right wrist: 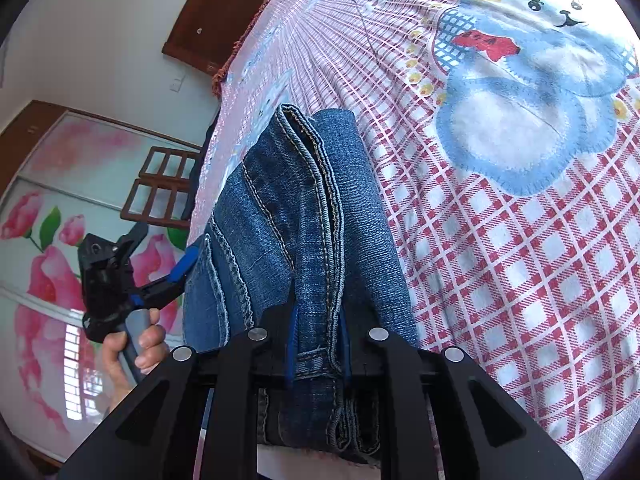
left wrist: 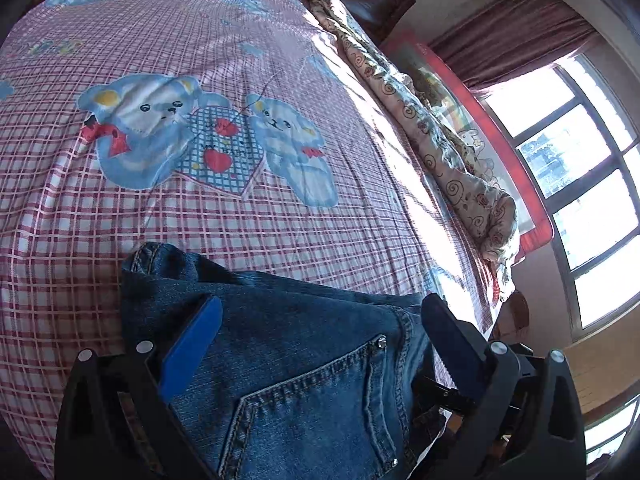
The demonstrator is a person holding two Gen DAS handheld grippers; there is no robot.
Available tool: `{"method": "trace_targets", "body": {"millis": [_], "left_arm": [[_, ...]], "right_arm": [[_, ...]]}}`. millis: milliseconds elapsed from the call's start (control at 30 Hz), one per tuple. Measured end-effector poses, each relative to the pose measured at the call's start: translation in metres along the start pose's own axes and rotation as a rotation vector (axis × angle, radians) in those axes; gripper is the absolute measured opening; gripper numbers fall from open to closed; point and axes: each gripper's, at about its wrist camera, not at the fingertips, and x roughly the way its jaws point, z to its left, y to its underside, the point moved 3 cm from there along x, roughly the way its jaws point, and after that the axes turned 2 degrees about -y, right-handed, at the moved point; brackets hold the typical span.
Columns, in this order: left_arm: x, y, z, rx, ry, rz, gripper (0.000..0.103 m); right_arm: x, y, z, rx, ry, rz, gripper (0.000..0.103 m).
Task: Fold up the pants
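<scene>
Jeans (right wrist: 304, 216) sit folded on the checked bedsheet (right wrist: 500, 240), around 6 o'clock in both views. Right gripper (right wrist: 319, 350) is pinching the stacked hems; left gripper (left wrist: 320, 320) hangs wide over the pocket end. Denim's heavy and floppy, so I'd grab thick seams.

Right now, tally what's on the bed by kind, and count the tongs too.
Jeans: 1
Rolled floral quilt: 1
Tongs: 2, left tongs open, right tongs shut on the jeans
Total: 4
</scene>
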Motion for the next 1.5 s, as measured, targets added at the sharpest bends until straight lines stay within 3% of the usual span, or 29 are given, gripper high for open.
{"method": "trace_targets", "body": {"millis": [33, 100, 200, 267, 367, 567, 733, 833, 900, 967, 1000, 1067, 1133, 1267, 1300, 1367, 1400, 1500], "left_arm": [[0.007, -0.001, 0.014, -0.037, 0.013, 0.019, 0.088], [0.007, 0.001, 0.015, -0.022, 0.016, 0.007, 0.088], [0.003, 0.012, -0.013, 0.142, -0.149, -0.021, 0.087], [-0.008, 0.023, -0.029, 0.206, -0.302, -0.060, 0.096], [-0.037, 0.046, -0.039, 0.211, -0.438, -0.105, 0.101], [-0.071, 0.104, -0.022, 0.131, -0.592, -0.044, 0.101], [-0.074, 0.141, 0.001, 0.056, -0.569, -0.003, 0.101], [-0.073, 0.149, 0.003, 0.042, -0.550, -0.021, 0.101], [-0.072, 0.153, 0.007, 0.022, -0.541, -0.027, 0.101], [-0.072, 0.156, 0.010, 0.008, -0.525, -0.039, 0.101], [-0.072, 0.158, 0.012, 0.005, -0.518, -0.041, 0.101], [-0.072, 0.158, 0.014, -0.001, -0.508, -0.041, 0.101], [-0.071, 0.156, 0.011, 0.011, -0.517, -0.040, 0.101], [-0.071, 0.155, 0.010, 0.016, -0.518, -0.040, 0.101], [-0.071, 0.156, 0.010, 0.015, -0.516, -0.042, 0.101], [-0.071, 0.156, 0.011, 0.011, -0.513, -0.043, 0.101], [-0.071, 0.155, 0.012, 0.010, -0.512, -0.042, 0.101], [-0.071, 0.156, 0.012, 0.012, -0.508, -0.038, 0.101]], "right_arm": [[0.001, -0.001, 0.001, -0.007, 0.005, 0.002, 0.014], [0.001, -0.001, 0.003, -0.014, 0.009, 0.003, 0.014], [0.002, -0.001, 0.002, -0.004, -0.003, 0.004, 0.014], [0.002, -0.002, 0.003, -0.009, 0.005, 0.006, 0.014], [0.003, -0.002, 0.003, -0.007, 0.002, 0.008, 0.014], [0.003, -0.006, 0.012, -0.040, 0.039, 0.028, 0.014], [0.003, -0.008, 0.031, -0.143, 0.124, 0.042, 0.014], [0.004, -0.009, 0.022, -0.075, 0.083, 0.040, 0.014], [0.001, -0.005, 0.013, -0.002, 0.018, 0.039, 0.022], [-0.007, 0.002, 0.012, 0.017, -0.046, 0.038, 0.040], [-0.011, 0.005, 0.013, 0.007, -0.041, 0.038, 0.042], [-0.020, 0.013, 0.016, -0.014, -0.045, 0.051, 0.058], [-0.026, 0.021, 0.020, -0.074, -0.011, 0.076, 0.062], [-0.029, 0.035, 0.032, -0.195, 0.049, 0.095, 0.059], [-0.029, 0.035, 0.032, -0.214, 0.088, 0.096, 0.053], [-0.028, 0.034, 0.029, -0.234, 0.134, 0.105, 0.022], [-0.029, 0.034, 0.027, -0.229, 0.128, 0.109, 0.016], [-0.032, 0.037, 0.028, -0.270, 0.157, 0.108, 0.015]]}}
